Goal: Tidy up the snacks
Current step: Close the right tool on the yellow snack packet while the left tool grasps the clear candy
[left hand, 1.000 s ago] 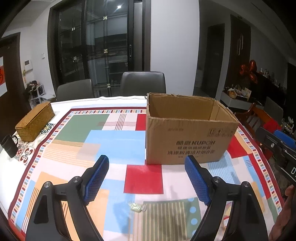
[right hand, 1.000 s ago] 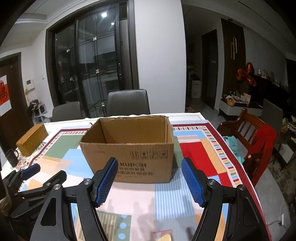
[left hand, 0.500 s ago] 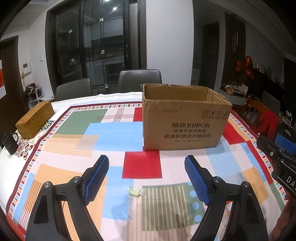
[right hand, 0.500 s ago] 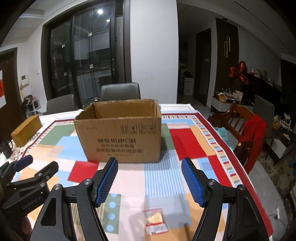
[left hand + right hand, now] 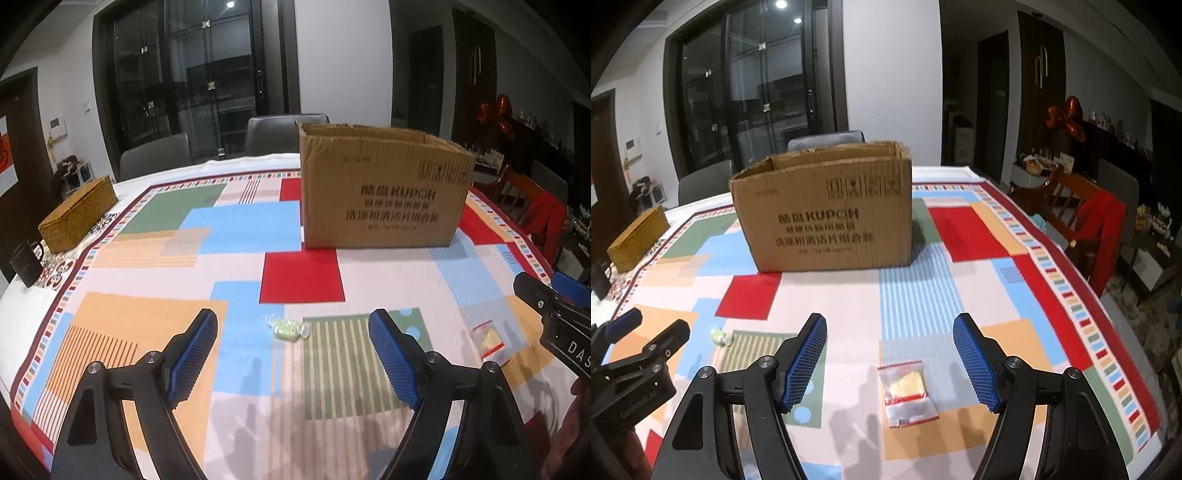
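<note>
From the left wrist view, the left gripper (image 5: 293, 354) hangs over the patchwork tablecloth (image 5: 147, 321) with its 2 blue pads spread wide and nothing between them. A green wrapped candy (image 5: 288, 328) lies on the cloth just ahead, roughly centred in the gap and touching neither pad. Further back stands the open cardboard box (image 5: 380, 195), upright, well apart from the candy. At the far left sit a woven basket (image 5: 79, 218) and a dark mug (image 5: 26, 260); at the right edge the right gripper (image 5: 554, 310) pokes in, with a clear snack packet (image 5: 487, 338) lying near it. Over to the right wrist view: the right gripper (image 5: 890, 360) is spread open too, empty, and the snack packet (image 5: 908, 391) lies flat on the cloth between its pads, touching neither. The box (image 5: 823, 210) stands beyond, the candy (image 5: 718, 336) sits off left, and the left gripper (image 5: 646, 339) shows at the left edge.
</note>
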A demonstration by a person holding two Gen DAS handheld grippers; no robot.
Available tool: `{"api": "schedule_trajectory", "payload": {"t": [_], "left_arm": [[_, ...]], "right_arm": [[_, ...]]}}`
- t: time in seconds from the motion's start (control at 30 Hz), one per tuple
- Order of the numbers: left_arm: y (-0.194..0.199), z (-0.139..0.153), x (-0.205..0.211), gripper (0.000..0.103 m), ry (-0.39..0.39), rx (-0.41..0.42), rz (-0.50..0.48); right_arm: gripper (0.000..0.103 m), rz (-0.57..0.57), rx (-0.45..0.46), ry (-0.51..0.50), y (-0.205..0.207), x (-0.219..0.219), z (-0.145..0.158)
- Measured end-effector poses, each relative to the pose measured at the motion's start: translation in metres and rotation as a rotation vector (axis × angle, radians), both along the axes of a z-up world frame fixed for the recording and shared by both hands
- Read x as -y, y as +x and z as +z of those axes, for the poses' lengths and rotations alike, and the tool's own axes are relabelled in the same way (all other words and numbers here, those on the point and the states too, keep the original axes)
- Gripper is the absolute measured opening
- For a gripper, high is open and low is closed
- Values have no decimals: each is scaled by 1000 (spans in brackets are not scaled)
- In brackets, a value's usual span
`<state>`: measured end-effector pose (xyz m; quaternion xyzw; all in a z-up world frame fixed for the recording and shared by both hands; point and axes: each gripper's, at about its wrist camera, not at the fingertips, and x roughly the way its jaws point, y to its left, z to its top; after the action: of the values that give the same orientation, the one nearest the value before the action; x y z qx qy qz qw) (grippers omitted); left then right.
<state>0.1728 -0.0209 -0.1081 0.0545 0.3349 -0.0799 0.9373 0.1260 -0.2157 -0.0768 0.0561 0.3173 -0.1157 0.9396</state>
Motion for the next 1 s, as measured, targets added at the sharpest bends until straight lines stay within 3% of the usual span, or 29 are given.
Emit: {"api": "schedule_trajectory", "payload": {"t": [0.43, 1.0], "left_arm": [[14, -31, -5, 84, 19, -52, 18], [52, -57, -3, 82, 70, -119, -72]], "right_arm": [[72, -20, -108, -5, 6, -3, -39], [72, -87, -207, 9, 27, -4, -65]]}}
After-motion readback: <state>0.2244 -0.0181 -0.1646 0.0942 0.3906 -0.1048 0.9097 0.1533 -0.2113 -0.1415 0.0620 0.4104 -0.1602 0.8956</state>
